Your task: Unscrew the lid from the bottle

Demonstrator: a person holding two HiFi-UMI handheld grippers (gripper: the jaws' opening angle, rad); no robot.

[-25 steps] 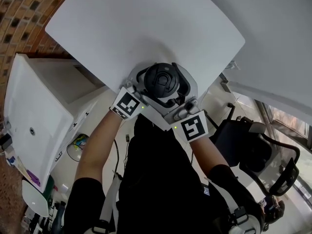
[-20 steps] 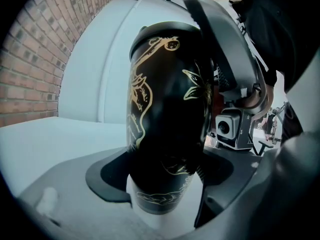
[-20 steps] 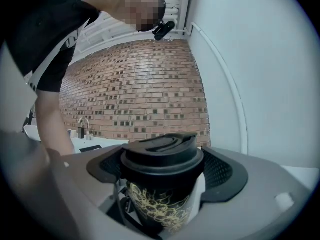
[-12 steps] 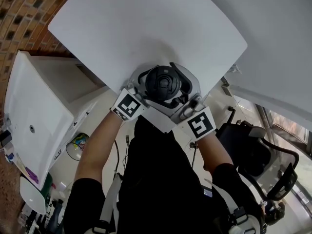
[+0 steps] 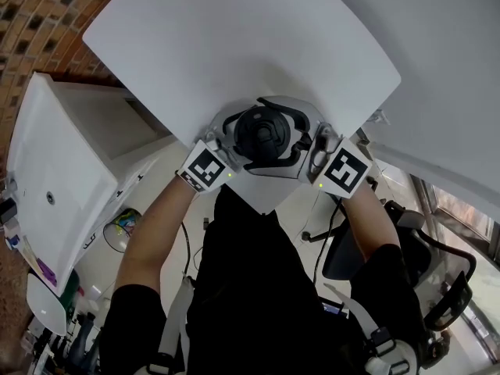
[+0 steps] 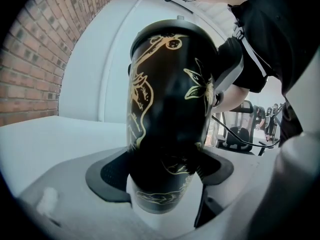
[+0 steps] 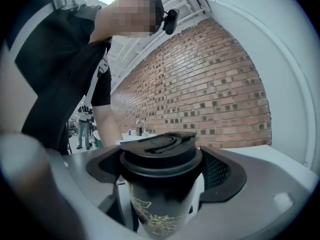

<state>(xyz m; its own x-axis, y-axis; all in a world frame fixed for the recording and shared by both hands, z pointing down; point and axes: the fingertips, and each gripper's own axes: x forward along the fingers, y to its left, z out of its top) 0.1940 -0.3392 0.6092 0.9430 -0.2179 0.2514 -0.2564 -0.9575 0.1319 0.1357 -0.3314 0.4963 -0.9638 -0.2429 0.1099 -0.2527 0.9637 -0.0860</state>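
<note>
Black-padded left claw (image 6: 161, 174) pinches the gold-patterned bottle (image 6: 170, 84) by its body, right claw (image 7: 165, 169) clamps the lid (image 7: 160, 151), all at the near edge of the white tabletop (image 5: 234, 45); if the body grip slips, bottle may spin with the lid or drop off.

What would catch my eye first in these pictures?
A black bottle with gold drawings, clamped around its body by the left hand-held gripper. The right hand-held gripper is closed on its black lid, at the near corner of a white table by a brick wall.
</note>
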